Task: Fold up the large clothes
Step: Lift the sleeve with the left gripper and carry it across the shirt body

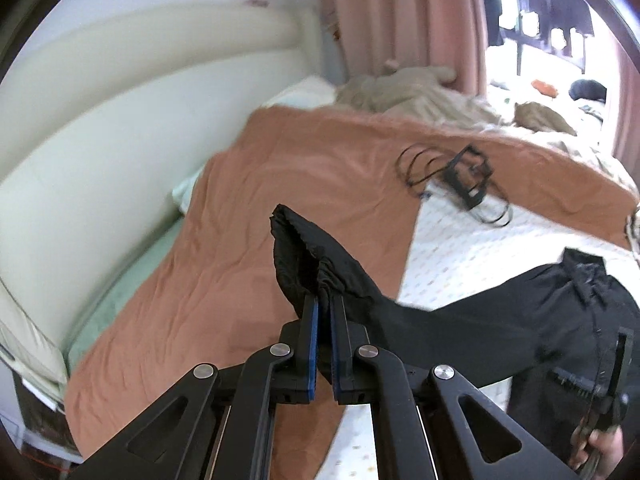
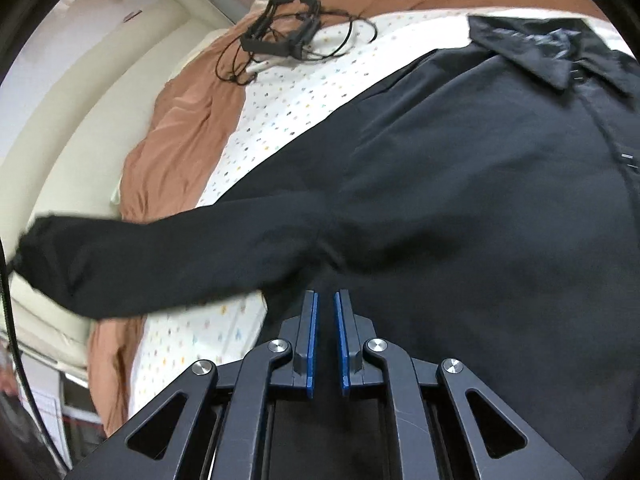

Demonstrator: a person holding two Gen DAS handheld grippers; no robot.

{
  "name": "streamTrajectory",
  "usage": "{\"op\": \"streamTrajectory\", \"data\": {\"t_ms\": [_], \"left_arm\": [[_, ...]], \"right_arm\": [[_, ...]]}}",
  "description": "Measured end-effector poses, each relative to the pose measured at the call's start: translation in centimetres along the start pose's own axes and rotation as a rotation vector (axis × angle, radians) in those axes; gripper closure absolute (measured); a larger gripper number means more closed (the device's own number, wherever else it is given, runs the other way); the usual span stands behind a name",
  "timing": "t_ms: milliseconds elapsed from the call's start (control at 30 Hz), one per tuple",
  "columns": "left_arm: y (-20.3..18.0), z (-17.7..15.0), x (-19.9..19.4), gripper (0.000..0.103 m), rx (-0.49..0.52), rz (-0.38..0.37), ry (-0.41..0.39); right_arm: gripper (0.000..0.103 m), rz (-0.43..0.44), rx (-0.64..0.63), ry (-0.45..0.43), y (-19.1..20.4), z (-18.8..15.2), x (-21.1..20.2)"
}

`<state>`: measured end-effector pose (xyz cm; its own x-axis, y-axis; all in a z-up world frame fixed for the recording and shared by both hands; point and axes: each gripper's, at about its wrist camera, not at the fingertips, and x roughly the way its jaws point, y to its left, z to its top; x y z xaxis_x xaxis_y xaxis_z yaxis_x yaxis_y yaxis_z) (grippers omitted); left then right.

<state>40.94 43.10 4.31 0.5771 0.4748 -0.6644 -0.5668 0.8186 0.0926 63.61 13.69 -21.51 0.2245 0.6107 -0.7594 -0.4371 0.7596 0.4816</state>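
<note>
A black jacket (image 2: 460, 180) lies spread on the dotted sheet, its collar (image 2: 532, 52) at the upper right. My left gripper (image 1: 325, 298) is shut on the gathered cuff (image 1: 296, 248) of one sleeve and holds it up above the bed. The sleeve (image 2: 140, 256) stretches off to the left in the right wrist view. My right gripper (image 2: 326, 294) has its pads nearly together on the jacket's side just below that sleeve, where creases run toward the tips. In the left wrist view the right gripper (image 1: 616, 360) shows at the far right with a hand (image 1: 600, 444) under it.
A black frame with looped cables (image 2: 280, 28) lies on the bed beyond the jacket. An orange-brown blanket (image 1: 280, 160) covers the left part of the white dotted sheet (image 2: 288, 92). A cream padded headboard (image 1: 100, 120) runs along the left, with pink curtains (image 1: 400, 12) and rumpled beige bedding (image 1: 400, 92) behind.
</note>
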Motion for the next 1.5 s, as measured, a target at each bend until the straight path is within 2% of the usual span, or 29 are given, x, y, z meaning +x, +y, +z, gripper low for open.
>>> {"op": "streamTrajectory", "data": {"t_ms": [67,100,133,200,300,400,567,767,900,1233,1500], "left_arm": [[-1.4,1.3,-1.8,0.099,0.017,-0.015,-0.027],[-2.1,1.9,-2.7,0.099,0.023,-0.021,-0.040],[-3.0,2.6,-3.9,0.099,0.029,-0.030,-0.058],[-4.7,3.5,-5.6,0.099,0.048,-0.046,-0.085],[-7.4,4.7,-8.1,0.099,0.090,-0.062,-0.122],[-10.4,5.8,-10.6,0.099,0.114,-0.092,-0.155],[-16.0,6.8,-13.9,0.099,0.185,-0.144,-0.202],[-22.9,7.3,-15.9,0.099,0.251,-0.208,-0.225],[-27.7,7.3,-15.8,0.099,0.299,-0.251,-0.221],[-37.9,6.3,-15.5,0.099,0.393,-0.390,-0.202],[-45.1,4.7,-14.8,0.099,0.422,-0.521,-0.155]], "right_arm": [[0.089,0.003,0.001,-0.017,-0.8,-1.0,-2.2],[0.079,-0.007,0.005,-0.027,-1.1,-1.3,-3.2],[0.062,-0.032,0.015,-0.025,-1.6,-1.0,-4.3],[0.052,-0.054,0.024,-0.059,-2.0,-0.9,-7.1],[0.030,-0.063,0.036,-0.130,-2.6,-1.6,-11.2],[0.029,-0.063,0.042,-0.163,-3.4,-3.1,-14.1],[0.028,-0.053,0.121,-0.160,-6.5,-5.5,-16.6],[0.028,-0.062,0.162,-0.185,-9.0,-5.6,-18.2],[0.028,-0.044,0.207,-0.209,-11.5,-5.0,-19.8],[0.028,-0.082,0.353,-0.272,-19.0,-3.8,-23.4],[0.028,-0.043,0.480,-0.310,-23.5,-3.8,-25.1]]}}
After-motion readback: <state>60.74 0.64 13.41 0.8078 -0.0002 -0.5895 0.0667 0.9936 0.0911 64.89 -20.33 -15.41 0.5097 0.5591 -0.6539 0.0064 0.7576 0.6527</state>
